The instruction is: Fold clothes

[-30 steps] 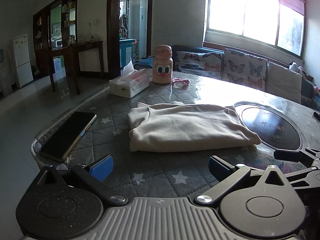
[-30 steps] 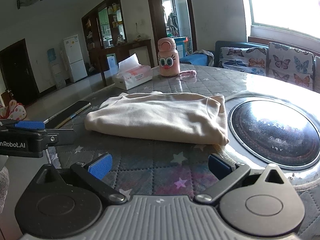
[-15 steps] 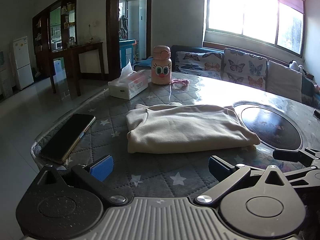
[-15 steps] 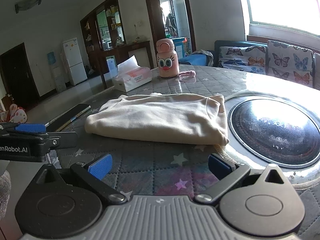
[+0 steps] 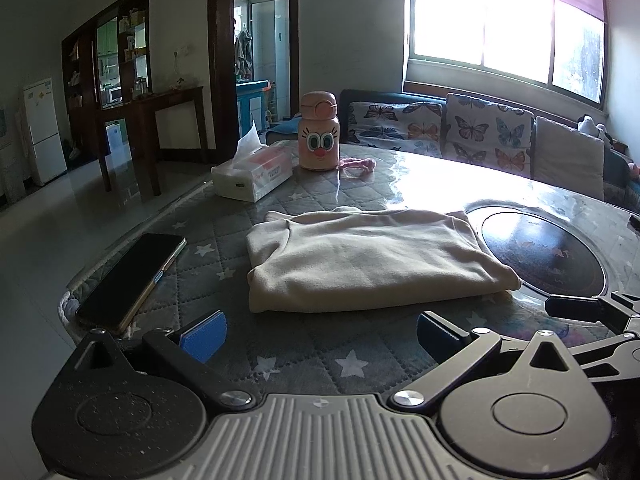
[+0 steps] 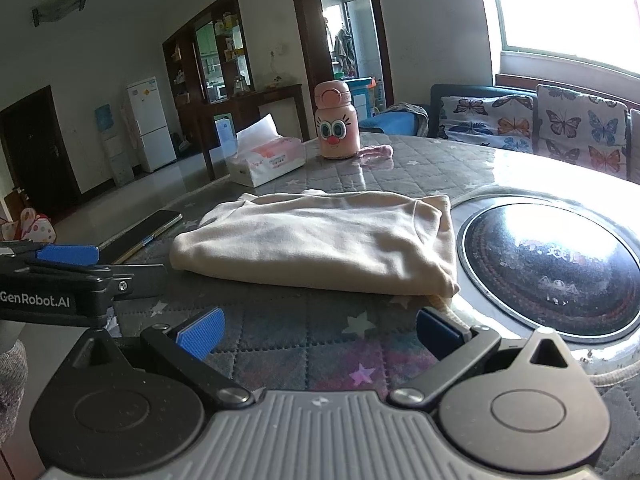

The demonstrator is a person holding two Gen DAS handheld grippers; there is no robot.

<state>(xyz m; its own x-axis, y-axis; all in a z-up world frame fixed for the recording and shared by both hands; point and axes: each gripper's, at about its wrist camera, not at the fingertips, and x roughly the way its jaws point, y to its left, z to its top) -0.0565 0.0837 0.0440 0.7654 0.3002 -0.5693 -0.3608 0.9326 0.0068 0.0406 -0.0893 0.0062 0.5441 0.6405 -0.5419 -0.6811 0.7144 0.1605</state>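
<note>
Both sets of fingers are wide open and hold nothing. The left fingers point(image 5: 320, 330) hang just over the worktop point(image 5: 304, 360), and so do the right fingers point(image 6: 318, 330). The cloth point(image 5: 368, 260) lies flat on the worktop past both, at about 12 o'clock from each, and nothing touches it. It looks folded into a neat block already, with its right end just beside the dark round plate point(image 5: 540, 256) at 2 o'clock. A phone point(image 5: 132, 276) lies at 10 o'clock near the worktop edge. Farther off, at 11 o'clock, sit a tissue box point(image 5: 252, 178) and a pink bottle point(image 5: 319, 138). I think the folding is almost done or done. If one more fold is wanted, the next move is to reach forward, pinch an end of the cloth, and lay it over the other end, keeping clear of the phone.
</note>
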